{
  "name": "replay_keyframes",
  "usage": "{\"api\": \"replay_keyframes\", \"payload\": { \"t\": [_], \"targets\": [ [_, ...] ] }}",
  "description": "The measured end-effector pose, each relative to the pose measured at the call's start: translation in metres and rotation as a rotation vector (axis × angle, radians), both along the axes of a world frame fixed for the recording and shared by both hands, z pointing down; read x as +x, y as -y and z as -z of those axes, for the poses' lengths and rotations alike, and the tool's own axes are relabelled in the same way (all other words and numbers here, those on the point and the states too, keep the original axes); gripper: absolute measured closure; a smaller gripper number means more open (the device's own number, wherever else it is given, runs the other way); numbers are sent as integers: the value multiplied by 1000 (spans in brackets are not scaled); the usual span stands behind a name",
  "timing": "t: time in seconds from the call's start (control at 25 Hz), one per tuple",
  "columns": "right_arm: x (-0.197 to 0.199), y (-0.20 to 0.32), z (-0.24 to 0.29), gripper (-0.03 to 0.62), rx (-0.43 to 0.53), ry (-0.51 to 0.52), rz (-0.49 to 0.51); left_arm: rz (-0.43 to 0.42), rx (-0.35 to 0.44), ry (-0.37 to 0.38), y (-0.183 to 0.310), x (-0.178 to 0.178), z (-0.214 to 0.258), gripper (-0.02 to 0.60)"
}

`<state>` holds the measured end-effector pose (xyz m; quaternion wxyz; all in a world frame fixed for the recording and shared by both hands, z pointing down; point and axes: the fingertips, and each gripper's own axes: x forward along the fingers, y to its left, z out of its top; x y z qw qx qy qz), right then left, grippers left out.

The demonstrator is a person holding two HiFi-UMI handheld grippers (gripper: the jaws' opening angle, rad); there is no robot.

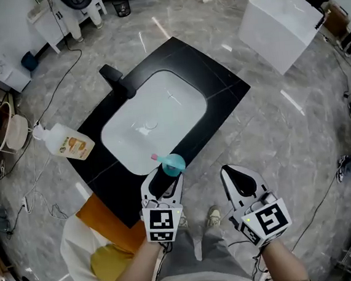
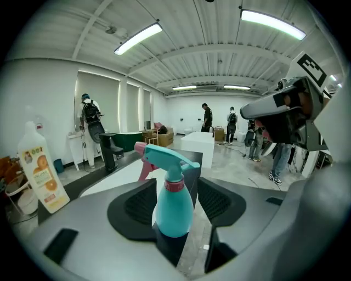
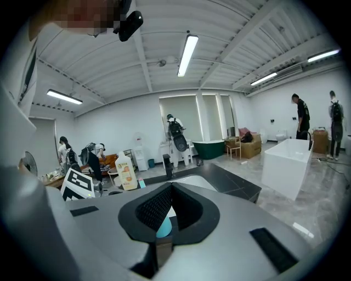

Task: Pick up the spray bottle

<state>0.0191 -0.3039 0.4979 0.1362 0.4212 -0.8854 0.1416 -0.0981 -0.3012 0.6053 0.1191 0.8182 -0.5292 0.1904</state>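
left gripper [image 1: 163,181] jaws apart round spray bottle [image 2: 174,207] | right gripper [image 1: 232,174] jaws together

Teal spray bottle [image 2: 174,208], pink trigger [image 2: 143,166]; blk counter [image 1: 219,83]

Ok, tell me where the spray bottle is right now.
In the head view, the spray bottle stands on the near edge of the black counter, just in front of the white sink, between the left gripper's open jaws.
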Motion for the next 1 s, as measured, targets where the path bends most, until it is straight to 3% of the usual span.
{"api": "replay_keyframes", "payload": {
  "t": [0.36,0.56,1.0],
  "targets": [
    [0,5,-23,566,-45,2,-1,-14,-20,-1,20,11,-18,348],
    [1,7,-36,566,-59,-18,-4,-41,-9,35,34,11,-24,350],
    [15,2,-28,566,-66,-23,-16,-61,22,16,34,18,-1,407]
  ]
}}
